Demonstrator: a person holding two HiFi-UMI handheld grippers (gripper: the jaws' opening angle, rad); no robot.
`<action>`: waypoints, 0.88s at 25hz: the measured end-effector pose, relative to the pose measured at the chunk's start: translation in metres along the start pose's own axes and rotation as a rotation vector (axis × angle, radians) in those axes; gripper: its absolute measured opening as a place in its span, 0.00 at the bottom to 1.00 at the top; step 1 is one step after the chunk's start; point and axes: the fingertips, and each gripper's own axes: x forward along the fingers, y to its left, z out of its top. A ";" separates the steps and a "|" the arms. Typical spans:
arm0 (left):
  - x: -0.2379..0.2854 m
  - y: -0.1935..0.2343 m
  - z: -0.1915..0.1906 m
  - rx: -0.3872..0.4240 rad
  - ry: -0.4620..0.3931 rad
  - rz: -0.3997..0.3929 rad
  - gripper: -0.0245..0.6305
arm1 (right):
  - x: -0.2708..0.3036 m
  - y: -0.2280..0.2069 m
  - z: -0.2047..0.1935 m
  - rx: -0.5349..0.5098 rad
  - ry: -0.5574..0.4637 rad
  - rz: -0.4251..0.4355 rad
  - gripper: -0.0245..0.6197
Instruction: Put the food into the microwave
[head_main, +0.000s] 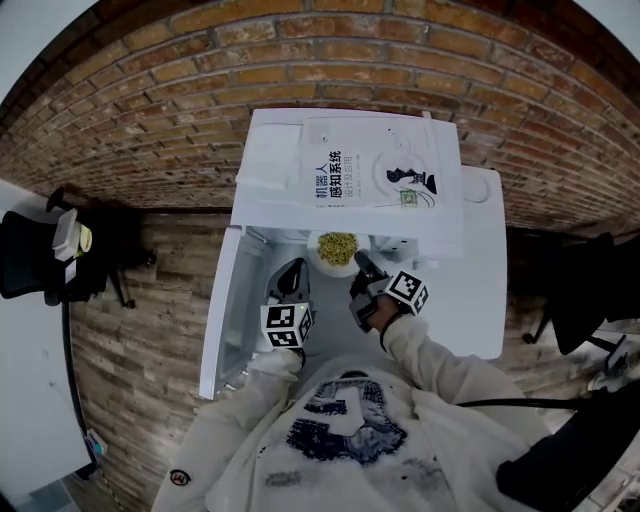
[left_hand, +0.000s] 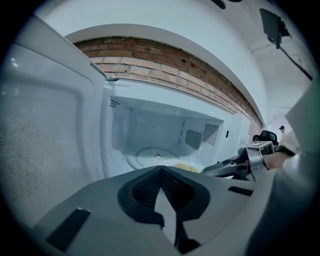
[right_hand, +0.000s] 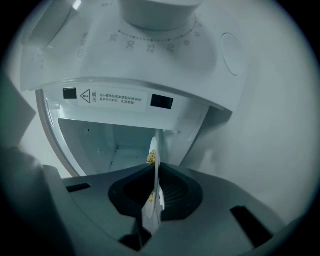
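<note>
R gripper (head_main: 361, 264) clamps plate (head_main: 314, 252) rim at microwave (head_main: 482, 270) mouth.

Counts, microwave scene.
I see one microwave (head_main: 482, 270), one plate of food (head_main: 337, 247), one booklet (head_main: 375, 175), plus my two claws: left claw (head_main: 291, 275), right claw (head_main: 362, 268).

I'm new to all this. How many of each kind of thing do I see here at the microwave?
Microwave: 1
Plate of food: 1
Booklet: 1
Grippers: 2, left gripper and right gripper
Total: 5
</note>
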 end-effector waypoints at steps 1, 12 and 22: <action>0.001 0.001 -0.001 -0.001 0.004 0.001 0.05 | 0.003 -0.001 0.000 -0.001 0.000 -0.005 0.08; -0.002 -0.002 -0.006 -0.034 0.025 -0.016 0.05 | 0.020 -0.001 0.003 0.010 -0.028 -0.036 0.08; -0.002 -0.002 -0.010 -0.048 0.039 -0.032 0.05 | 0.031 0.000 0.014 0.012 -0.068 -0.031 0.08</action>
